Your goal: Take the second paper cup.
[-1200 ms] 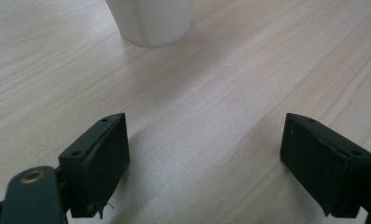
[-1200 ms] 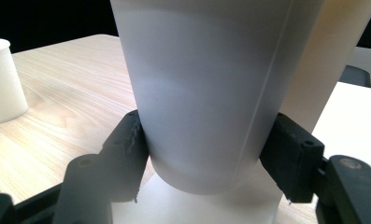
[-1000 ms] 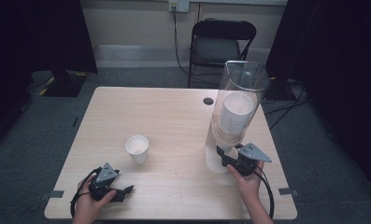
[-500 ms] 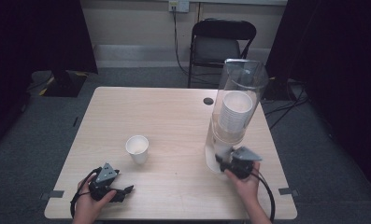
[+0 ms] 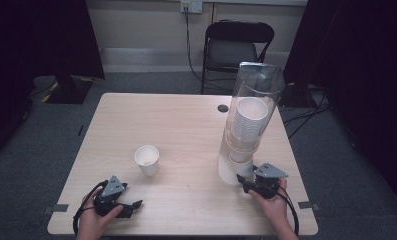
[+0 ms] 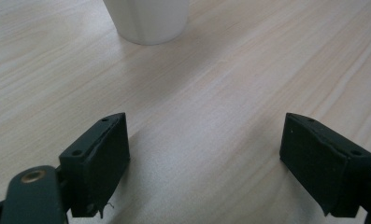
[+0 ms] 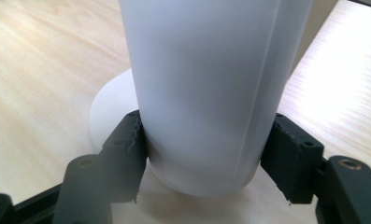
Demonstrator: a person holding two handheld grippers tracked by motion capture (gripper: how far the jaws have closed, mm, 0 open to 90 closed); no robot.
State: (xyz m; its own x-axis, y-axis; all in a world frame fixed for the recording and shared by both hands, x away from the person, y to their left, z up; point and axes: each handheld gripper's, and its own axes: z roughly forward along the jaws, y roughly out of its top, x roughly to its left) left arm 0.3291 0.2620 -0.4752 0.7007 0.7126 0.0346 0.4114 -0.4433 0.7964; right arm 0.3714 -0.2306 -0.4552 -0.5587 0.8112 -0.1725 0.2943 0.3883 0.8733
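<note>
Right gripper (image 5: 249, 181) sits at the foot of the cup dispenser (image 5: 248, 120) near the table's right front corner, its two black jaws clamped on the lowest white cup (image 7: 206, 93) that hangs from the tube's bottom; in the right gripper view the pads press against both sides of that cup, just above the dispenser's white round base (image 7: 110, 105). Left gripper (image 5: 131, 205) rests on the wooden table (image 5: 186, 125) near the left front corner, jaws spread wide with bare tabletop between them. One loose paper cup (image 5: 147, 160) stands upright between the two hands, well apart from both; the left gripper view cuts it off at the top edge, so just its base shows. Inside the clear tube one stack of nested cups is visible, too tightly packed to count. Beyond the table stands one black folding chair (image 5: 238, 47), a cable hanging down the wall beside it. One small dark disc (image 5: 222, 108) lies on the tabletop behind the dispenser; what it is cannot be made out. Dark curtains hide both sides of the room.
</note>
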